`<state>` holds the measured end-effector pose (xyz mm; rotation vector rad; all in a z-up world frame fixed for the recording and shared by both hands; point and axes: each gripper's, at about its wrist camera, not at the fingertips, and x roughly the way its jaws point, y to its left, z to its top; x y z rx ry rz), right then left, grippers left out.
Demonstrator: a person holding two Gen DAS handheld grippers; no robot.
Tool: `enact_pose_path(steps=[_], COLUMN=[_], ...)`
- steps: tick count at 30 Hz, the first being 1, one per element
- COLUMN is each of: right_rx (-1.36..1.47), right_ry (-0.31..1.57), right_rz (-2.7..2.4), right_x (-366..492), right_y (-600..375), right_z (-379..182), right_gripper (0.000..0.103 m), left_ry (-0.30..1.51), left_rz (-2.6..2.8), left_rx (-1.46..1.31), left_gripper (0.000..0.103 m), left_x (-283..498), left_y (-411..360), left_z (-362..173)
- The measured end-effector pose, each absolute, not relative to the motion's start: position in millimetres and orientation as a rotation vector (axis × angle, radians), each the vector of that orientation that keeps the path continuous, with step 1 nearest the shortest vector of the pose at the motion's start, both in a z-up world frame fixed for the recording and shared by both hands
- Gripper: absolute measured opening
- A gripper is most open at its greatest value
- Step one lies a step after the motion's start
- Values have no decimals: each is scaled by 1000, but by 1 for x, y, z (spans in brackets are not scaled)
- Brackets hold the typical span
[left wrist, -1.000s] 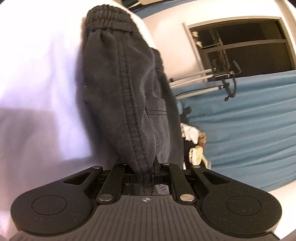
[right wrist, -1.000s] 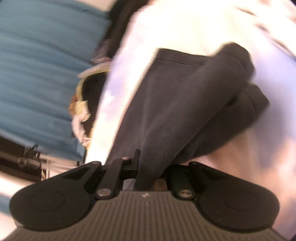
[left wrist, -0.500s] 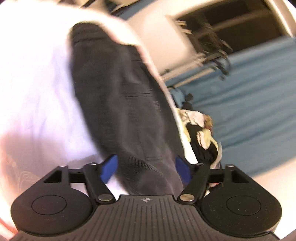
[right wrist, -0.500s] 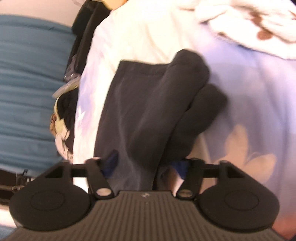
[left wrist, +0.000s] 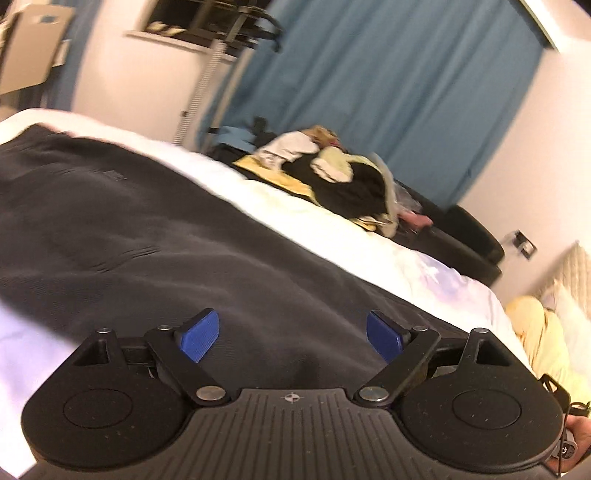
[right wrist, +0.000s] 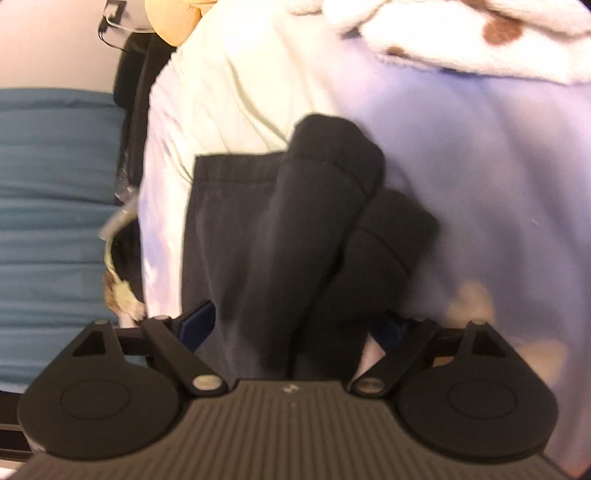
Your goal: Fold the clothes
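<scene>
Garment: dark grey cotton trousers (left wrist: 155, 229) are laid flat on the white bed sheet (left wrist: 369, 254), hem edges (right wrist: 332, 155) doubled over.
Left hand-held gripper (left wrist: 291, 338): blue pads spread wide above the cloth, nothing pinched.
Right hand-held gripper (right wrist: 295, 325): spread, fabric lying loose between the jaws.
Free room: bare sheet is seen beyond the hems.

Trousers (left wrist: 155, 236) on bed (left wrist: 332, 229)

- Trousers (left wrist: 147, 236): dark charcoal, almost black.
- Bed sheet (right wrist: 480, 166): white with pale lilac and faint beige prints.
- Curtain (left wrist: 388, 85): teal blue.
- Blanket (right wrist: 461, 33): fluffy white with brown spots.
- Left gripper (left wrist: 291, 338): black with blue pads (left wrist: 199, 334).
- Clothes pile (left wrist: 332, 177): yellow, black, cream.
</scene>
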<state>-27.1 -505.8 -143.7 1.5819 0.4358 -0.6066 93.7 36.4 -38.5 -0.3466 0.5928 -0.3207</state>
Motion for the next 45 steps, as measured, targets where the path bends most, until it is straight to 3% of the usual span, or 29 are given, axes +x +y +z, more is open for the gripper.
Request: enact_pose_path(steps=[7,14,20,22,23,24,26,31,37,41,45], right_rx=[1583,1556,1508,1496,1488,1472,1440,1277,974,742,488], right_ry=[258,387,388,388,393,393,392,271,227,175,131], right_rz=[-409,-507,-493,-489,-493,-481,-457,-362,-287,-252,-140], right_x=[-20,-15,-3,1,2,6,15,14,24,33,58], right_y=[-520,-519,-515,-516,-516,-517,-519,-509,-479,-439,-367], right_z=[-140,-150,-145,-146,-146,-144,-140,-104,-58,-23,11], right_gripper=[90,87,89,80,63,37,9,9,9,9,9], left_ry=[545,657,649,643,640,641,642,589,690,667,488], left_rz=[-422,-380,-387,-392,-396,-399,-401,-412,-415,-421,-310], left_rx=[-181,-126,-88,-111,-125,-137,-147,-145,-14,-112,-228], left_gripper=[89,89,93,93,93,93,93,93,96,96,96], left_x=[125,135,131,130,129,129,129,123,130,126,105], left_y=[-21,-17,-22,-19,-17,-17,-16,-16,-33,-11,43], left_z=[-60,-123,-127,-125,-123,-121,-118,-111,-128,-101,-49])
